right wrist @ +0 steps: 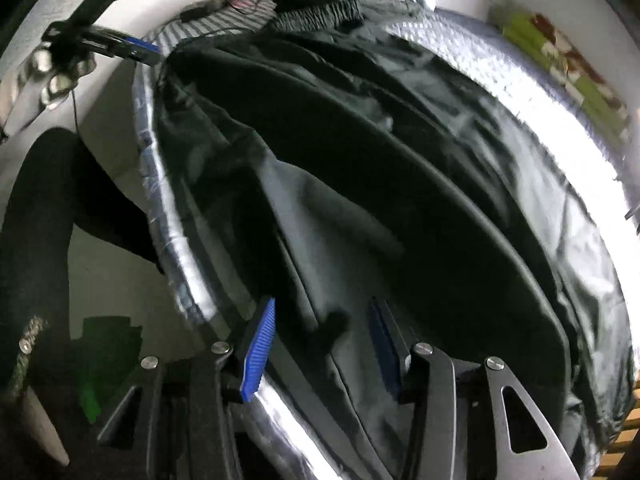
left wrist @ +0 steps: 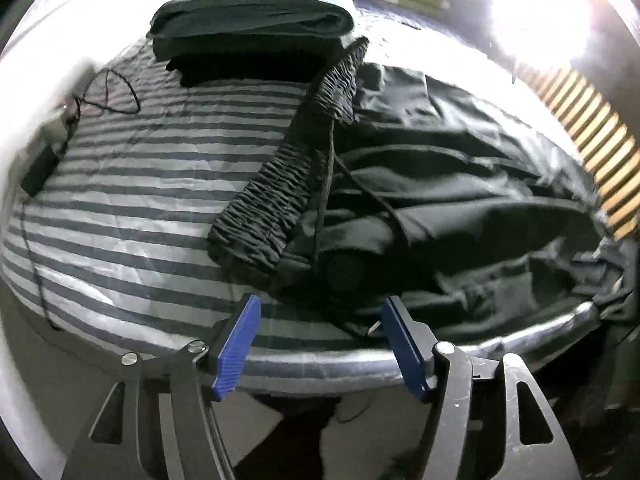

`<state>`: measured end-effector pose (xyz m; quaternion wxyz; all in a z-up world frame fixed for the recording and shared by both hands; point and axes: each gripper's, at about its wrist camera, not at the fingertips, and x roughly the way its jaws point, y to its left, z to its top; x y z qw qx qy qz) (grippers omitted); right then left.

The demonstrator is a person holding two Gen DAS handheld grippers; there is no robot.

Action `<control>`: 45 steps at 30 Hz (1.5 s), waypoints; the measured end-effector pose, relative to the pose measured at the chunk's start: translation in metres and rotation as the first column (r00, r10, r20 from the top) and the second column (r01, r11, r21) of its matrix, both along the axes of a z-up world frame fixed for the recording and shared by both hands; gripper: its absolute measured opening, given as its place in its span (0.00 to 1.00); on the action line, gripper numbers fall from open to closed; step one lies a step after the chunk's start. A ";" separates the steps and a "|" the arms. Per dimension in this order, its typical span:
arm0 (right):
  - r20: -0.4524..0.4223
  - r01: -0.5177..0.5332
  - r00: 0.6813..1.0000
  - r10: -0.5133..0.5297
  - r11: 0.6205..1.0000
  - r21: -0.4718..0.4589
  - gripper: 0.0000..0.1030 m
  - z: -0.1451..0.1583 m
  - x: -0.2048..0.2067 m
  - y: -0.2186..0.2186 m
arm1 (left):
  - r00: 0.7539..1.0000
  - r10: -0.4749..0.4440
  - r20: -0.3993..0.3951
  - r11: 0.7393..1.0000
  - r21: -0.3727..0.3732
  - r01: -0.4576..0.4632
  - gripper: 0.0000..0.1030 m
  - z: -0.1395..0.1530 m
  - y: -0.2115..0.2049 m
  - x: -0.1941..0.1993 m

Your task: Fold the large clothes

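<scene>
Left wrist view: the left tongs [left wrist: 320, 344] stand wide apart at 6 o'clock above the near edge of the bed [left wrist: 120, 216], which carries a grey-striped cover; nothing lies between the blue pads [left wrist: 236, 348]. The black trousers [left wrist: 440, 208] are spread across the bed from centre to 3 o'clock, the elastic waistband [left wrist: 288, 184] running diagonally through the middle and a drawstring [left wrist: 332, 184] trailing toward 6 o'clock. A stack of folded dark clothes [left wrist: 252, 36] sits at 12 o'clock; a cable [left wrist: 116, 92] lies at 10 o'clock.

Right wrist view: the right tongs [right wrist: 324, 344] are partly open at 6 o'clock over the trouser fabric, which passes loosely between the pads without being pinched. The left tongs appear at 10 o'clock.
</scene>
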<state>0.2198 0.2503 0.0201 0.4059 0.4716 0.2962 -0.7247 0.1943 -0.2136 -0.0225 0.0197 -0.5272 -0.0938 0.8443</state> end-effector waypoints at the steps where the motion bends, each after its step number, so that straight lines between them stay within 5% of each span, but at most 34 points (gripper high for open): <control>1: 0.013 0.000 1.000 0.000 1.000 -0.005 0.32 0.000 -0.001 0.000 | 1.000 0.004 -0.004 1.000 -0.001 -0.004 0.65 0.000 -0.001 -0.002; 3: 0.034 0.001 0.999 -0.001 1.000 0.002 0.05 -0.002 -0.001 0.001 | 1.000 -0.007 -0.013 1.000 -0.009 0.007 0.66 0.000 -0.002 -0.010; 6: 0.026 0.003 1.000 -0.003 1.000 -0.013 0.03 0.003 0.002 0.002 | 0.999 0.041 -0.021 0.999 0.009 -0.041 0.71 -0.001 -0.017 -0.023; 9: -0.016 0.006 1.000 -0.006 0.999 -0.032 0.02 0.015 0.007 0.005 | 0.991 0.136 0.016 0.984 0.118 -0.137 0.69 -0.013 -0.043 -0.035; 11: -0.027 0.009 1.000 -0.010 0.999 -0.038 0.02 0.021 0.008 0.005 | 0.982 0.179 0.054 0.979 0.094 -0.183 0.32 -0.025 -0.049 -0.042; 16: -0.133 0.015 0.991 -0.021 0.999 -0.050 0.02 0.049 0.018 0.010 | 0.974 0.225 -0.006 0.973 0.051 -0.225 0.16 -0.009 -0.049 -0.042; 21: -0.227 -0.051 0.973 0.031 0.995 -0.085 0.02 0.078 0.065 0.016 | 0.971 0.228 -0.071 0.973 0.042 -0.225 0.16 0.015 -0.059 -0.017; 27: -0.084 -0.095 0.992 0.094 0.995 -0.005 0.02 0.006 0.107 -0.003 | 0.980 0.197 0.012 0.977 -0.090 -0.195 0.17 -0.017 -0.047 -0.014; 30: -0.040 -0.122 0.992 0.123 0.992 0.039 0.03 -0.011 0.119 -0.004 | 0.983 0.182 0.033 0.977 -0.118 -0.177 0.26 -0.015 -0.040 -0.013; 33: -0.020 -0.055 0.998 0.055 0.998 -0.027 0.07 0.005 0.109 0.012 | 0.982 0.187 -0.004 0.971 -0.152 -0.185 0.29 0.005 -0.039 -0.007; 37: 0.008 0.160 0.987 -0.161 0.972 -0.173 0.14 0.040 0.081 0.075 | 0.984 0.157 -0.087 0.968 -0.184 -0.170 0.29 0.045 -0.022 0.003; 39: -0.024 0.316 0.944 -0.328 0.925 -0.212 0.19 0.053 0.063 0.125 | 0.989 0.092 -0.118 0.970 -0.212 -0.116 0.29 0.061 0.001 -0.002; 40: -0.061 0.425 0.893 -0.447 0.878 -0.219 0.20 0.058 0.050 0.161 | 0.989 0.060 -0.133 0.972 -0.219 -0.089 0.29 0.067 0.015 -0.006; 42: -0.135 0.608 0.760 -0.636 0.769 -0.198 0.27 0.060 0.029 0.225 | 0.990 -0.014 -0.143 0.980 -0.196 -0.015 0.29 0.076 0.050 -0.020; 44: -0.162 0.781 0.575 -0.802 0.597 -0.183 0.30 0.056 0.007 0.299 | 0.984 -0.105 -0.142 0.982 -0.173 0.079 0.29 0.076 0.090 -0.038; 45: -0.126 0.860 0.456 -0.881 0.473 -0.192 0.30 0.051 -0.003 0.347 | 0.980 -0.137 -0.141 0.979 -0.167 0.113 0.29 0.076 0.107 -0.044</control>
